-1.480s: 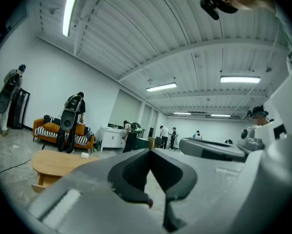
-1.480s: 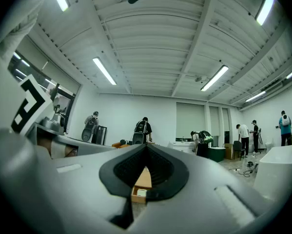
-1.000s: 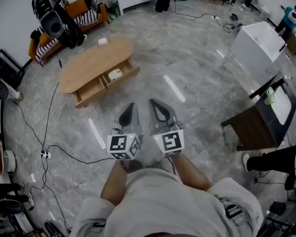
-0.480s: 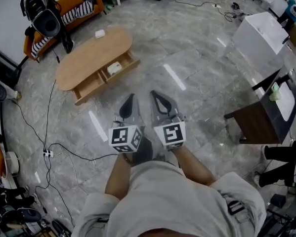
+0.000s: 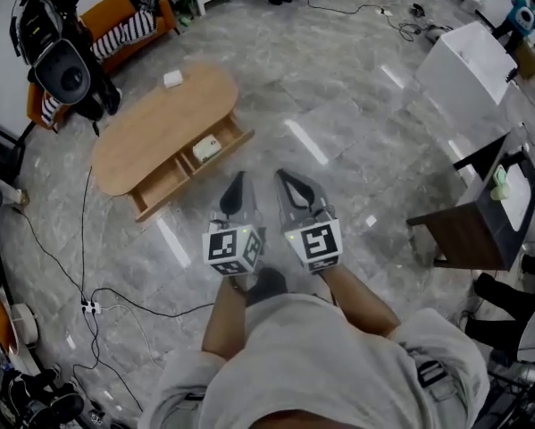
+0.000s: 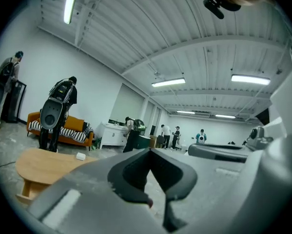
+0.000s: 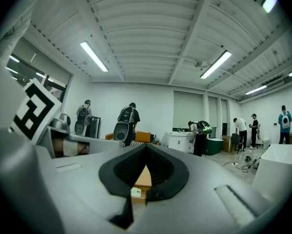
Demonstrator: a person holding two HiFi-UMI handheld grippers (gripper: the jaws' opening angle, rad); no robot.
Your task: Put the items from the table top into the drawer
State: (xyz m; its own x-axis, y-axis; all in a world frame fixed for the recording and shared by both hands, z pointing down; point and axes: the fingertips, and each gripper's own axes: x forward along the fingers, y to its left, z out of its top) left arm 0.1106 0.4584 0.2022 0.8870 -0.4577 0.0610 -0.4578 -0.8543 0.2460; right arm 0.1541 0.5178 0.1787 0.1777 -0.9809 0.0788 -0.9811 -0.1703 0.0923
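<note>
A small white item lies on the far end of the oval wooden table. The table's two drawers stand pulled out, and a pale box lies in the right one. My left gripper and right gripper are held side by side, level, over the floor, short of the table. Both are shut with nothing in them. In the left gripper view the closed tips point past the table and the white item. In the right gripper view the table shows through the shut jaws.
An orange sofa and a person with a large backpack rig are behind the table. Cables and a power strip lie on the floor at left. A dark side table and a white cabinet stand at right.
Both grippers have moved forward together across the floor toward the table. The table now looks a little nearer and further left. Both grippers stayed shut.
</note>
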